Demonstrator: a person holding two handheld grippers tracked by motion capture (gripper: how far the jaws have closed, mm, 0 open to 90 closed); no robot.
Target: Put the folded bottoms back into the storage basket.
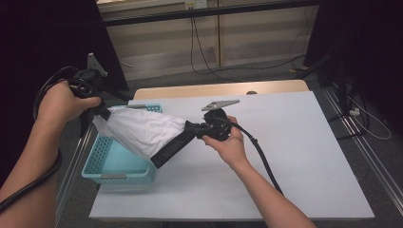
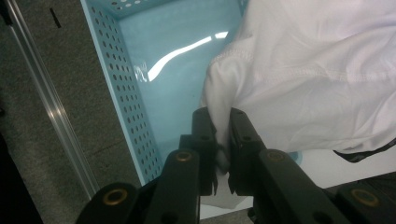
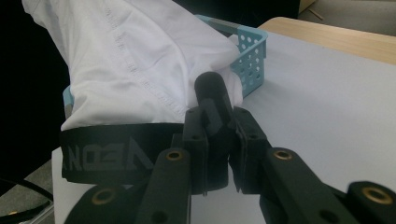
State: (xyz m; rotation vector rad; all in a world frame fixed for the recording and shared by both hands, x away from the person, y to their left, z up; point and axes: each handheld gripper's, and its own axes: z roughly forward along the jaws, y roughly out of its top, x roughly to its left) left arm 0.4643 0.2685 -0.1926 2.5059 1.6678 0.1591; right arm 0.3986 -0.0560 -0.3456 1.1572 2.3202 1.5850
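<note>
A white garment (image 1: 140, 130) with a black lettered waistband (image 1: 170, 148) hangs stretched between both grippers, above a light blue perforated basket (image 1: 97, 156). My left gripper (image 1: 97, 107) is shut on the white fabric at the upper left; in the left gripper view its jaws pinch a fold of the white garment (image 2: 308, 70) at my left gripper (image 2: 223, 135) over the basket (image 2: 126, 93). My right gripper (image 1: 196, 129) is shut on the black waistband end; in the right gripper view the waistband (image 3: 112, 156) is bunched between the jaws of my right gripper (image 3: 220, 128), with the garment (image 3: 126, 60) beyond.
The basket stands at the left edge of the white table top (image 1: 294, 156), partly overhanging it. A metal rail (image 2: 46, 107) runs along the floor beside it. Cables (image 1: 256, 69) lie on the floor behind the table. Dark curtains stand at both sides.
</note>
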